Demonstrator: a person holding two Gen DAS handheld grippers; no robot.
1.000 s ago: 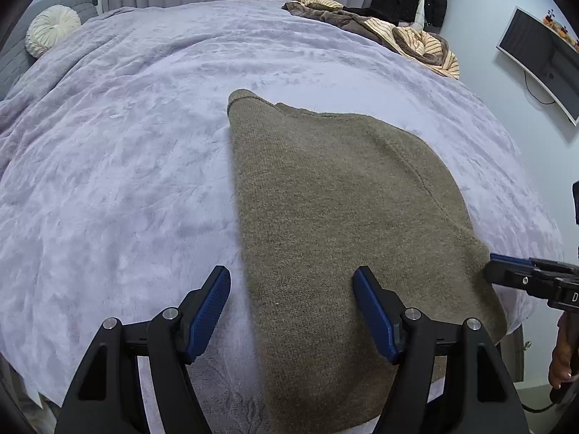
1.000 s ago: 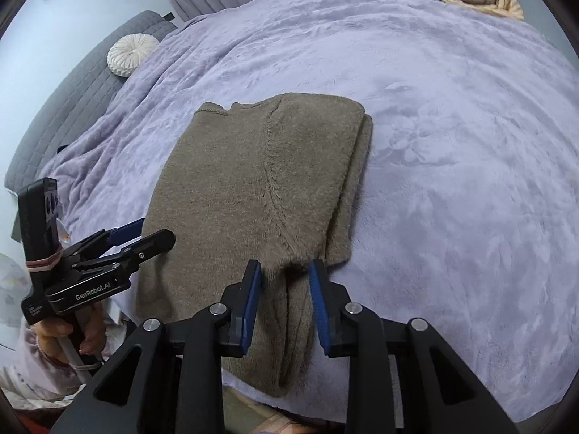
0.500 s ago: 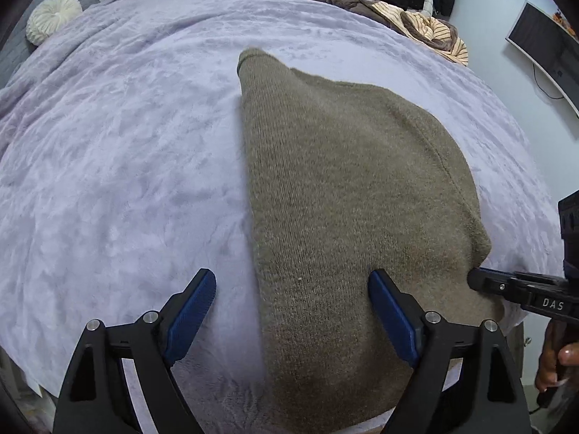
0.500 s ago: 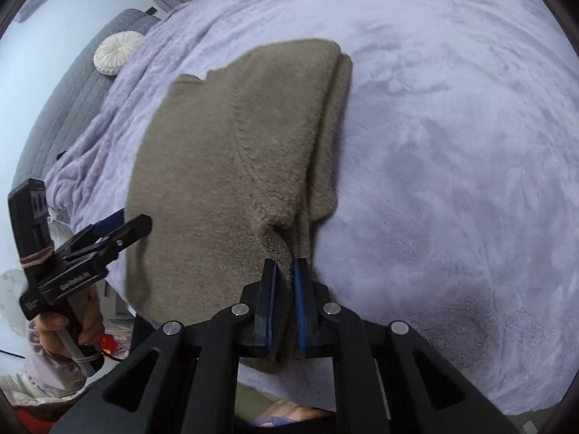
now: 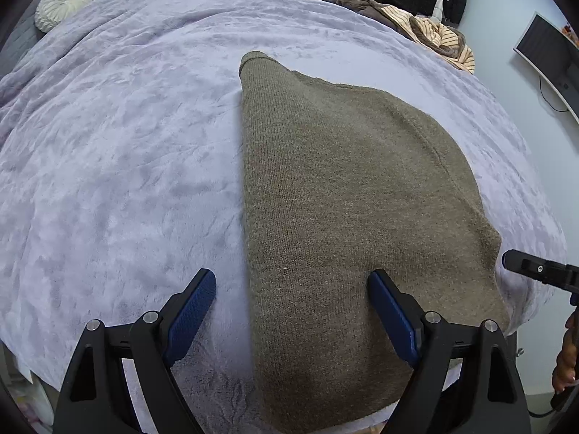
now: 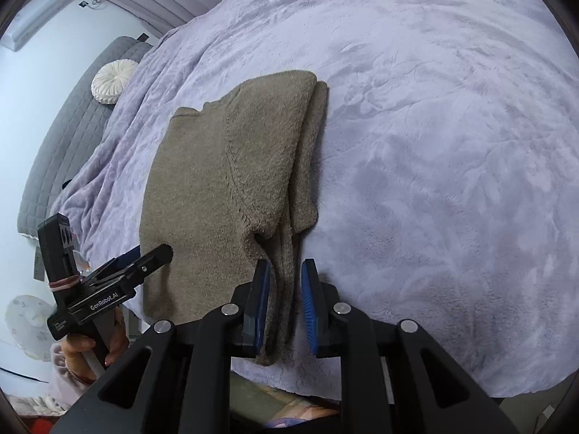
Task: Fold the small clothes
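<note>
An olive-brown knit sweater (image 5: pixel 347 195) lies folded lengthwise on the lavender plush blanket (image 5: pixel 119 166), its hem hanging over the near bed edge. My left gripper (image 5: pixel 293 314) is open wide, straddling the sweater's left edge near the hem. In the right wrist view the sweater (image 6: pixel 231 181) shows its folded-in sleeve along the right side. My right gripper (image 6: pixel 286 293) is partly open, its jaws on either side of the sleeve cuff at the bed edge, not pinching it. The left gripper (image 6: pixel 144 264) also appears there at the left.
A round cream cushion (image 5: pixel 61 5) and grey headboard (image 6: pixel 72 137) are at the far left. A heap of striped and dark clothes (image 5: pixel 405 18) lies at the far side of the bed. A monitor (image 5: pixel 550 58) hangs on the right wall.
My right gripper shut on the sleeve cuff half a second ago and has now opened, releasing it. My left gripper stayed open over the sweater's left edge and shifted slightly.
</note>
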